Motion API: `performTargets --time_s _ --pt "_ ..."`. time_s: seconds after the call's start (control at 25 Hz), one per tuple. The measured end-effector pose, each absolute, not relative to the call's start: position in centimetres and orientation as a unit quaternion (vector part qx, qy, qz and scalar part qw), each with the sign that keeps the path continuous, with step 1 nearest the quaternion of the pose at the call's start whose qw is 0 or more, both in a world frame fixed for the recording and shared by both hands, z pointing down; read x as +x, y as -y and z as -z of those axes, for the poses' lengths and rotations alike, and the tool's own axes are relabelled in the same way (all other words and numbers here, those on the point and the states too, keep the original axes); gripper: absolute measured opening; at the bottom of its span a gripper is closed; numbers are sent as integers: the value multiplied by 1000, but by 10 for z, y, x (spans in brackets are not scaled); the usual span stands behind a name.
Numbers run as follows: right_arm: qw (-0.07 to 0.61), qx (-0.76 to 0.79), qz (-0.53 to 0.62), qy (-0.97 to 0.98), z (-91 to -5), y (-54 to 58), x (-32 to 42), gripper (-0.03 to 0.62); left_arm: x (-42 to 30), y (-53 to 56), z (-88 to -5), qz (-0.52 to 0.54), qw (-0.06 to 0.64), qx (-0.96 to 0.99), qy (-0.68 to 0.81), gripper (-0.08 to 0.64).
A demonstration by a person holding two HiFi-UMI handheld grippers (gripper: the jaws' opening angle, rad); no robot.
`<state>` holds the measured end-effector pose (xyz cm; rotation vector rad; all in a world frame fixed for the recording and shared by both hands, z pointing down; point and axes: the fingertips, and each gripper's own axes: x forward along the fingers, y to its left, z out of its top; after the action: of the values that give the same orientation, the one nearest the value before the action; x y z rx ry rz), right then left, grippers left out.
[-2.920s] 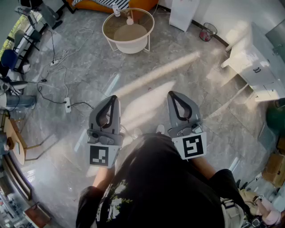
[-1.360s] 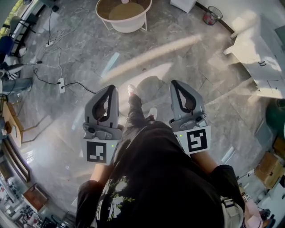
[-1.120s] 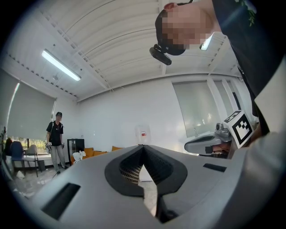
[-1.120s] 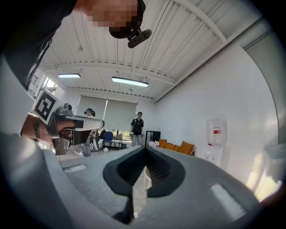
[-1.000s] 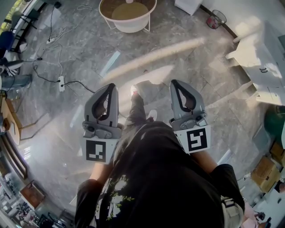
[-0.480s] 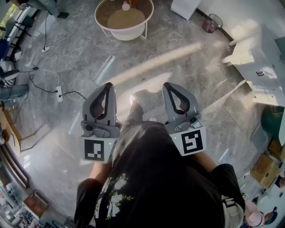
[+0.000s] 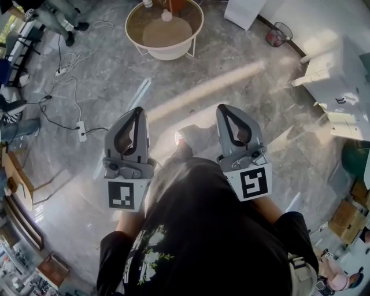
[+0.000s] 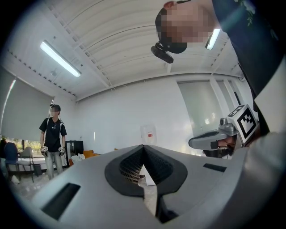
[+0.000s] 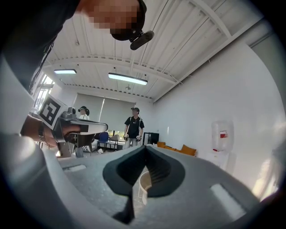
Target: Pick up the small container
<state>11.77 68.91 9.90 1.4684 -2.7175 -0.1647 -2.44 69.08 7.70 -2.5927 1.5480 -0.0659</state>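
In the head view both grippers are held side by side at waist height over a grey stone floor. My left gripper [image 7: 137, 111] is shut with nothing in it, its jaws meeting at the tip [image 8: 143, 147]. My right gripper [image 7: 224, 108] is also shut and empty [image 9: 145, 147]. Far ahead stands a round white table [image 7: 196, 32] with a tan top. A small white object [image 7: 167, 15] sits on it; I cannot tell whether it is the container. Both grippers are well short of the table.
Cables and a power strip [image 7: 81, 130] lie on the floor to the left. A white cabinet [image 7: 341, 81] and a wire waste basket [image 7: 278, 33] are at the right. A person [image 8: 52, 138] stands across the room; two people [image 9: 133, 127] stand by chairs.
The person holding the grippers has been walking: the floor and round table have shifted in view and a foot has moved under the grippers. Both grippers stay shut and level.
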Motion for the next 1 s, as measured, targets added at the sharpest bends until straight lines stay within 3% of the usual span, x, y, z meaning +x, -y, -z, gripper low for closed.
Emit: performTargets --time_s 1.0 --pt "14 478 51 877 -115 -588 20 -5 -132 -592 -99 21 58 -855 -514 -3"
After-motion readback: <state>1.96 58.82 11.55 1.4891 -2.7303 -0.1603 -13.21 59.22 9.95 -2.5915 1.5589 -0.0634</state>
